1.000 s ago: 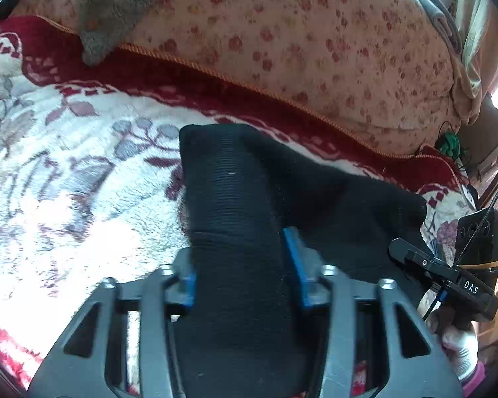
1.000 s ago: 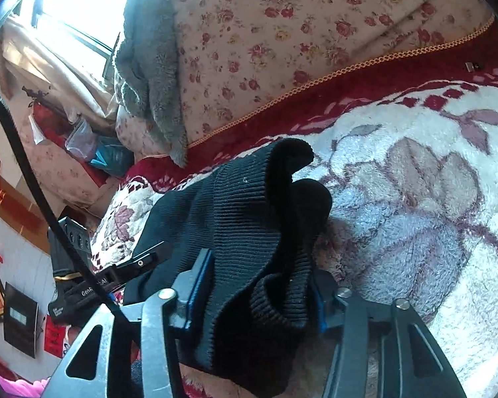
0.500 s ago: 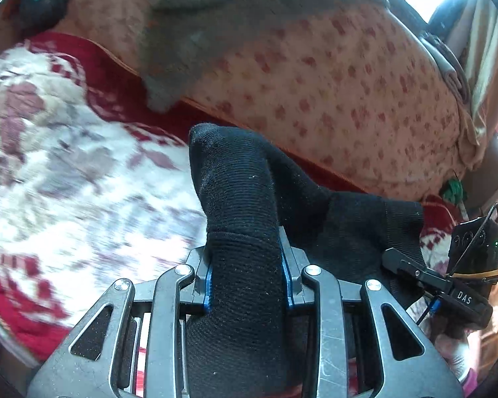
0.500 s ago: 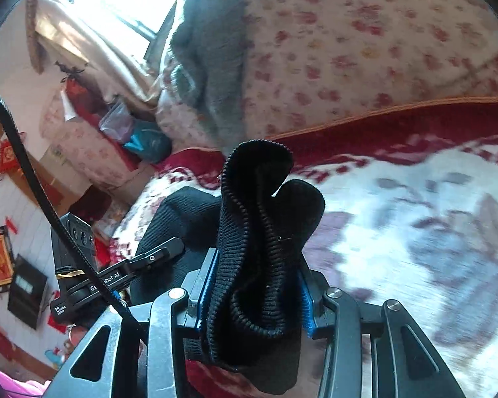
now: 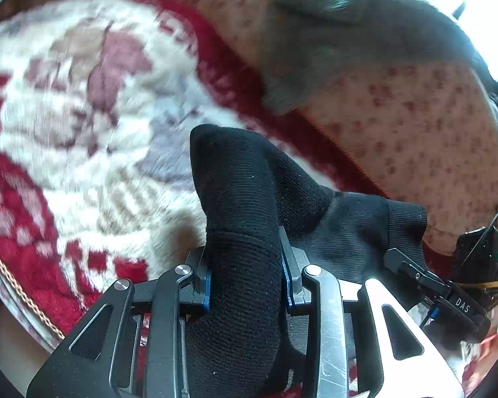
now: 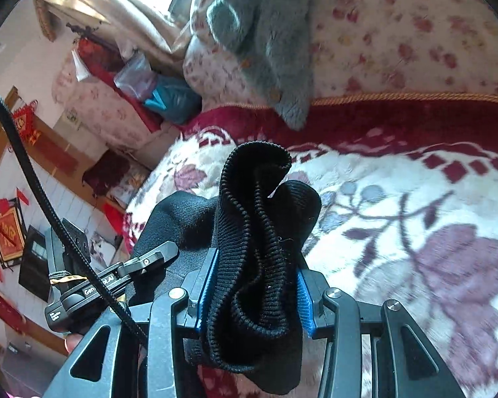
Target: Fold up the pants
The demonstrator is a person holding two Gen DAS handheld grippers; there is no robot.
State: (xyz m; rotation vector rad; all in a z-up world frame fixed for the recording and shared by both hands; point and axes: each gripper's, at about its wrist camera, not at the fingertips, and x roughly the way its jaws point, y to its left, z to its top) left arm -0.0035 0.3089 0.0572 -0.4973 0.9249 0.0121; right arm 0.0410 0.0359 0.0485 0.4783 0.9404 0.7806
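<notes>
The black knit pants (image 5: 245, 219) are held up off the bed by both grippers. My left gripper (image 5: 245, 278) is shut on a bunched roll of the black fabric, which sticks up past its blue-padded jaws. My right gripper (image 6: 252, 285) is shut on a ribbed, folded edge of the pants (image 6: 262, 219). The fabric stretches between the two grippers. The right gripper shows at the right edge of the left wrist view (image 5: 448, 292), and the left gripper shows at the left of the right wrist view (image 6: 116, 275).
A white and red floral fleece blanket (image 5: 83, 116) covers the bed (image 6: 415, 215). A floral pillow (image 5: 415, 116) with a grey fuzzy cloth (image 6: 265, 33) draped on it lies at the back. Wall decorations and clutter (image 6: 23, 165) are at the left.
Both grippers have closed on the pants and lifted them. The views have swung, so the blanket and pillow now sit further away and shifted.
</notes>
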